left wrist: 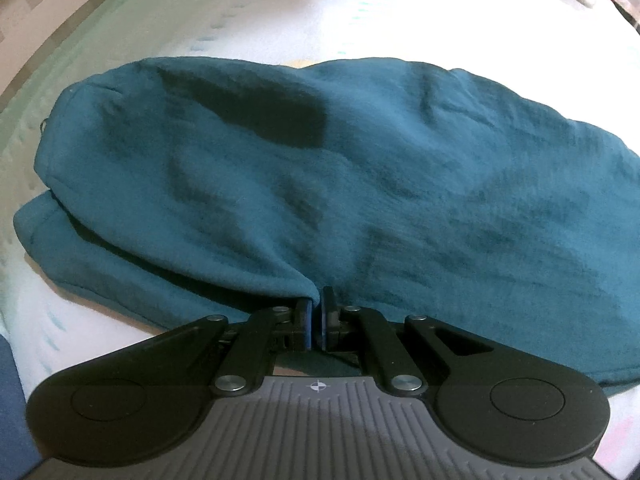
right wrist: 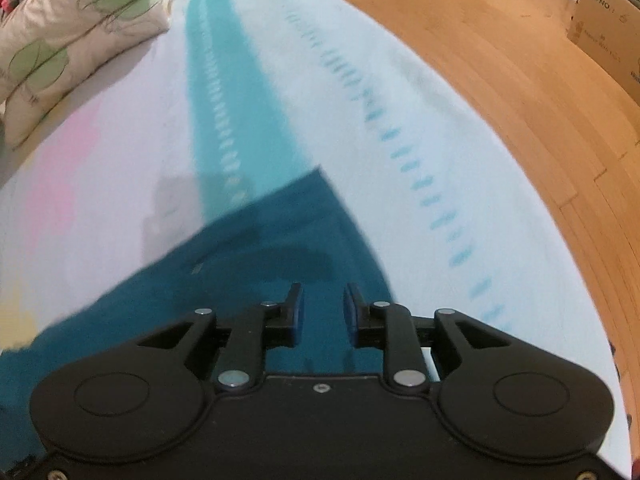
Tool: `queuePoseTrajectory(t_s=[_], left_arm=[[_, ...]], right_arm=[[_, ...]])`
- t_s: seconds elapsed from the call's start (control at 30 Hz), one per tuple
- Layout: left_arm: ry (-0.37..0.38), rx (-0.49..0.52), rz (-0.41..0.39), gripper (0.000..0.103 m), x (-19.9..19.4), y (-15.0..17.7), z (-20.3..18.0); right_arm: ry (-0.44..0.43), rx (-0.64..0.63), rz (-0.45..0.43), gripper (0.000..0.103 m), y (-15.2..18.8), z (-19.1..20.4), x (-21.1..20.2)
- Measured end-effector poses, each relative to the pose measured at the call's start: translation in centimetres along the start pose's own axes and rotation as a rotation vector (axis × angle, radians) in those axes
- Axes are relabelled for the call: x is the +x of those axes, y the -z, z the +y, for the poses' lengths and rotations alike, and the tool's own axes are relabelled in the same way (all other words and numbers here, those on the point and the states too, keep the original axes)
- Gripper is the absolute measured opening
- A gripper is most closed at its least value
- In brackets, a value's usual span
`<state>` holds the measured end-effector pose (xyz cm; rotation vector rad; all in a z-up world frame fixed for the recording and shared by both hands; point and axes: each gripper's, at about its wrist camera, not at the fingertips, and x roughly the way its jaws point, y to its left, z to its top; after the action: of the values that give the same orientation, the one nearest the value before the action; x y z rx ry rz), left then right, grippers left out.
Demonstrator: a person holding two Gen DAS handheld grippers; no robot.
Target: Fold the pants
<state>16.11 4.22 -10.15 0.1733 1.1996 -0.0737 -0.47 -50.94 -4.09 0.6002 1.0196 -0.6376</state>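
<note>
Right now my left gripper [left wrist: 316, 310] is pinched tight on the near edge of the teal pants [left wrist: 340, 184], which stretch out ahead across the bed [right wrist: 132, 152], while my right gripper [right wrist: 323, 304] hangs apart above their corner.

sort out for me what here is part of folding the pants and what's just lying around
Part of the job:
- teal fleece pants, spread on the bed
- left gripper, shut on a fold of the pants
- right gripper, open above the pants
- white bedsheet with teal stripes, the work surface

Just lying about:
- leaf-print pillow
- cardboard boxes on the wooden floor
</note>
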Motion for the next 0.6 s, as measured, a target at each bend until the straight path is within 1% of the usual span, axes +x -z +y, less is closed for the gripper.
queuePoseTrajectory(t_s=[0.03,0.13,0.17,0.3,0.53,0.6], left_arm=[[-0.001,-0.003,-0.002,0.004,0.0,0.1,0.0],[-0.006,-0.009,-0.003,0.004,0.0,0.2,-0.3],[-0.008,-0.010,-0.003,0.004,0.0,0.2,-0.4],[-0.019,-0.007,0.002,0.004,-0.1,0.1,-0.8],[-0.026,-0.006,0.002,0.004,-0.2,0.1,-1.0],[-0.026,-0.007,0.001,0.004,-0.2,0.1,-0.9]], right_arm=[[0.005,0.003,-0.007,0.033,-0.7,-0.3,0.7],[0.031,-0.013,-0.004,0.042,-2.4,-0.8,3.0],[0.035,-0.019,0.001,0.043,-2.6,-0.8,3.7],[0.015,-0.055,0.015,0.043,-2.9,-0.6,5.3],[-0.010,-0.129,0.042,0.043,-2.0,0.2,6.4],[-0.015,-0.144,0.045,0.039,-1.8,0.4,6.6]])
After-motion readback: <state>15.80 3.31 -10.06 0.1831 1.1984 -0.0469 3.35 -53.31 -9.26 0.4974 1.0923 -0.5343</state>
